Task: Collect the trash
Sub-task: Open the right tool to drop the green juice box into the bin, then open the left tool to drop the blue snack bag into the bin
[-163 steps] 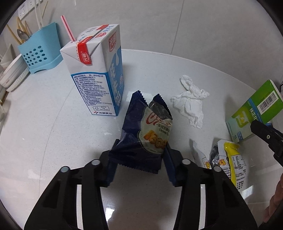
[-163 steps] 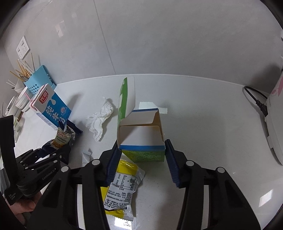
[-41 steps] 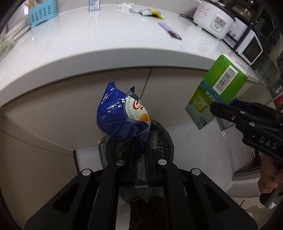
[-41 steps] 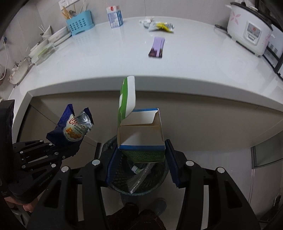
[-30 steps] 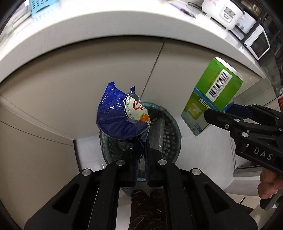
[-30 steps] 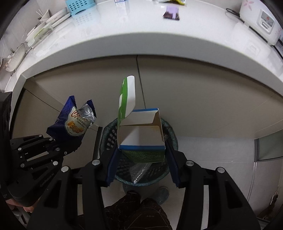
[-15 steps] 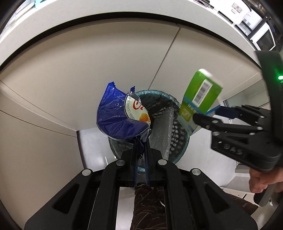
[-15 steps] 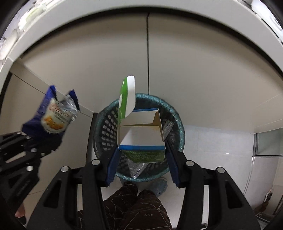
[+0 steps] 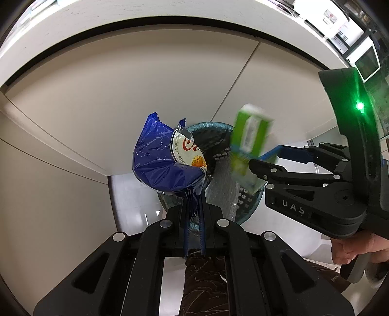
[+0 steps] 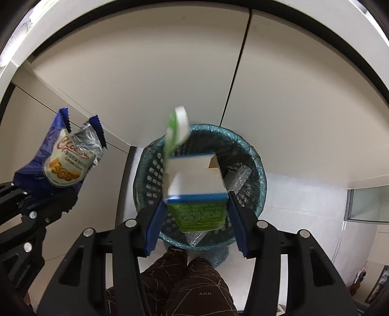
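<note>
A teal mesh trash bin (image 10: pixel 252 155) lined with a plastic bag stands on the floor below both grippers; it also shows in the left wrist view (image 9: pixel 211 131). My left gripper (image 9: pixel 193 218) is shut on a blue snack wrapper (image 9: pixel 160 160), held above the bin's left rim; the wrapper also shows in the right wrist view (image 10: pixel 60 158). My right gripper (image 10: pixel 194 216) is open over the bin. The green and white carton (image 10: pixel 197 197) is blurred and tilted between its blue pads (image 10: pixel 155 221), slipping down toward the bin. The carton also shows in the left wrist view (image 9: pixel 250 136).
Beige cabinet doors (image 10: pixel 170 73) rise behind the bin under the white counter edge (image 9: pixel 145 14). The person's dark patterned trousers (image 10: pixel 184 289) are just in front of the bin. White floor tiles (image 10: pixel 301 201) lie to the right.
The right gripper's jaws have spread and the carton has come loose, tilting and dropping toward the bin. Both grippers have come lower over the bin. The left gripper still holds the wrapper.
</note>
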`<state>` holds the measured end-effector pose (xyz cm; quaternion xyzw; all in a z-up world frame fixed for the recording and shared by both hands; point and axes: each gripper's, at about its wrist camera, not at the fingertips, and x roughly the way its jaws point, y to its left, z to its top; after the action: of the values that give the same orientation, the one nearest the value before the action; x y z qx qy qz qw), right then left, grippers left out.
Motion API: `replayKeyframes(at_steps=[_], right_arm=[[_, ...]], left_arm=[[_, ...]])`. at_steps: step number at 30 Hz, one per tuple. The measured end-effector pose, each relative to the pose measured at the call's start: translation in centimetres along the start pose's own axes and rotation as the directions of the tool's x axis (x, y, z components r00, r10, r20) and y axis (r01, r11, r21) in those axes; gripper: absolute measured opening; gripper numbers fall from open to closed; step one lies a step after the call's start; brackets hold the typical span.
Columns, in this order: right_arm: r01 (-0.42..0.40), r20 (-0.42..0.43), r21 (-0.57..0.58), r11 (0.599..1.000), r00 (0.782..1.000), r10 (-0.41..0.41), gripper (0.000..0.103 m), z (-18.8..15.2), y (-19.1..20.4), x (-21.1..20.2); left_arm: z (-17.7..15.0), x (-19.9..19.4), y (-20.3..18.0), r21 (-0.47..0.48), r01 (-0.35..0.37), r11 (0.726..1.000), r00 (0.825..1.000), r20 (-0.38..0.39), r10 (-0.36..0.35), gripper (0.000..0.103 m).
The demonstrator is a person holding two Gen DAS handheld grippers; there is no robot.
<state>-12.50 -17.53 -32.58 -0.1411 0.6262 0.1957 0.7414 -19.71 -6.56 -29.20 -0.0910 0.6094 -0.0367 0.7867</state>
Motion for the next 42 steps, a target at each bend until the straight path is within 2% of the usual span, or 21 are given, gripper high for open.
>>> replayKeyframes(at_steps=[4,9,14,19,30,42], right_arm=[[0.004,0.002,0.020,1.000,1.000,-0.004,0.059,-0.4,-0.2,0.4],[0.012,0.035,0.038,0.999,0.999,-0.013,0.079,-0.3,-0.7,0.0],[0.023,0.071,0.084,0.996,0.997,-0.029,0.089,-0.3,-1.7,-1.1],[0.000,0.080,0.122,0.993,0.997,-0.010,0.093,-0.9,-4.3,-2.2],[0.027,0.074,0.227,0.974,0.996,-0.045,0.093,-3.5,-10.0,-4.1],[0.008,0.103,0.268,0.964,0.994,-0.037,0.093,-4.3,-12.9,-7.0]], left_arm=[[-0.2,0.1,0.1,-0.003,0.000,1.000,1.000,0.000,0.000,0.006],[-0.5,0.8,0.5,0.002,0.003,1.000,1.000,-0.010,-0.003,0.006],[-0.2,1.7,0.3,0.005,0.015,1.000,1.000,-0.020,-0.015,0.006],[0.3,2.8,-0.4,0.017,0.034,0.999,0.999,-0.035,-0.034,0.006],[1.2,6.5,-2.9,0.046,0.061,0.997,0.994,-0.098,-0.056,0.006],[1.2,10.2,-4.4,0.012,0.053,0.998,0.983,-0.175,-0.050,0.006]])
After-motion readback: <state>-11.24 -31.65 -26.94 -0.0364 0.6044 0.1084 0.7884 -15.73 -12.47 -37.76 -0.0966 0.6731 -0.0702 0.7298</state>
